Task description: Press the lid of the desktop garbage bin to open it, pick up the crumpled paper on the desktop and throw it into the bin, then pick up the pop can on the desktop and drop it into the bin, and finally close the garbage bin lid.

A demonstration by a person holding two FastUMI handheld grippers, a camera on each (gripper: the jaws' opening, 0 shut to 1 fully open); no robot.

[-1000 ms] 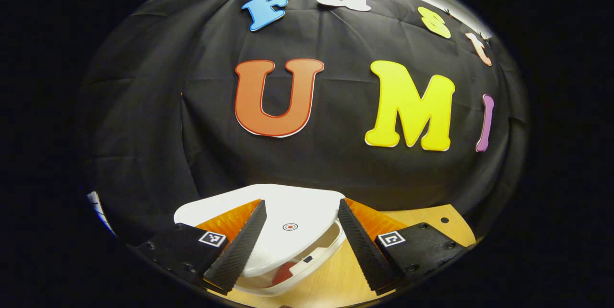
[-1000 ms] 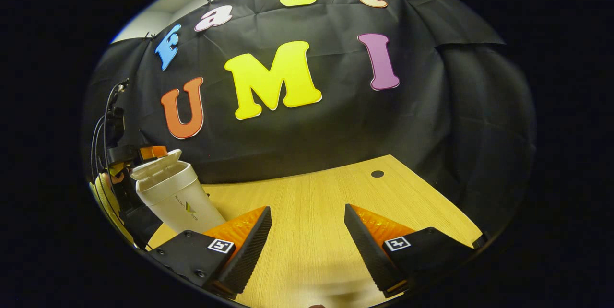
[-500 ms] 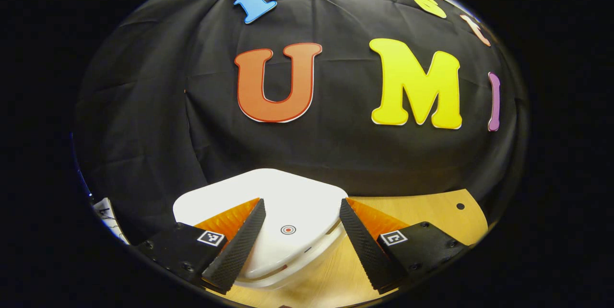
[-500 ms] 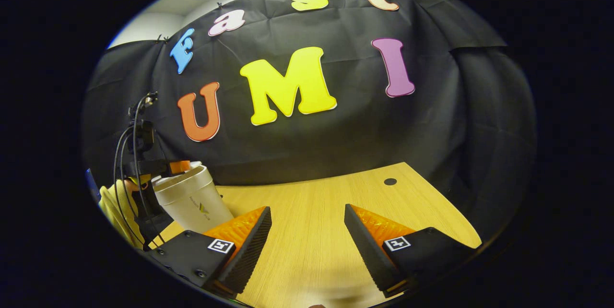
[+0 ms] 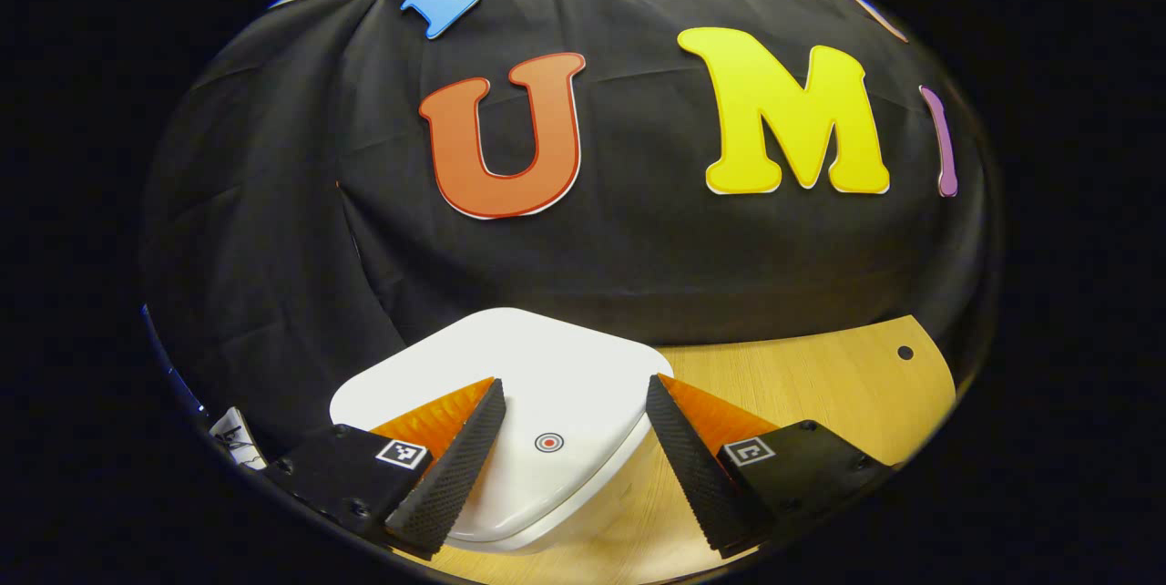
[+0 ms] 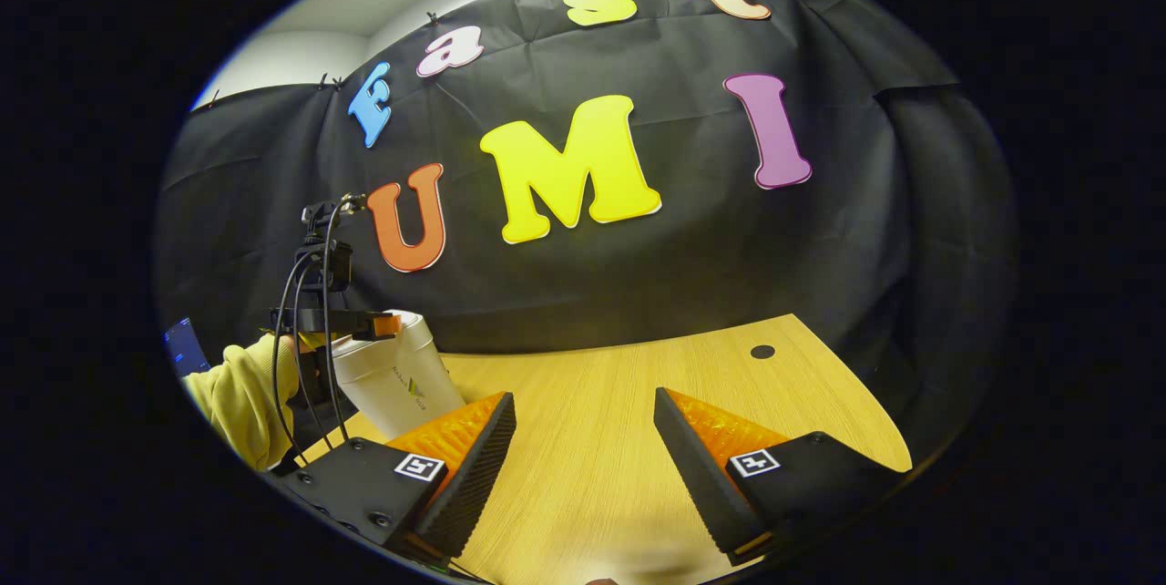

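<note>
Left tool (image 5: 572, 394) spread wide, holding nothing, poised over the lid (image 5: 547, 357) of the bin. Lid white, lying flat and seemingly shut on the rim, though the seam at the near edge is too curved by the lens to be sure. Small red ring mark (image 5: 548, 442) on the lid at about 6 o'clock from its middle, between the two fingers (image 5: 451, 466). Whether the fingers touch the lid cannot be told. Wooden bench (image 5: 820, 375) running off to 3 o'clock of the lid, with a dark round hole (image 5: 905, 353) near its far corner.

Right tool (image 6: 583, 407) also spread wide, gripping nothing, hanging over bare bench (image 6: 592, 439). Bin (image 6: 396, 375) standing upright at 9 o'clock of this tool, well apart from it, pale body with a small logo on its side. Left tool (image 6: 364, 324) seen here from the side, resting level across the bin top. Cables (image 6: 305, 330) looping down from it. A hand in a yellow sleeve (image 6: 241, 394) behind the bin at 9 o'clock, holding that tool. Dark hole (image 6: 762, 352) in the bench at 2 o'clock.
</note>
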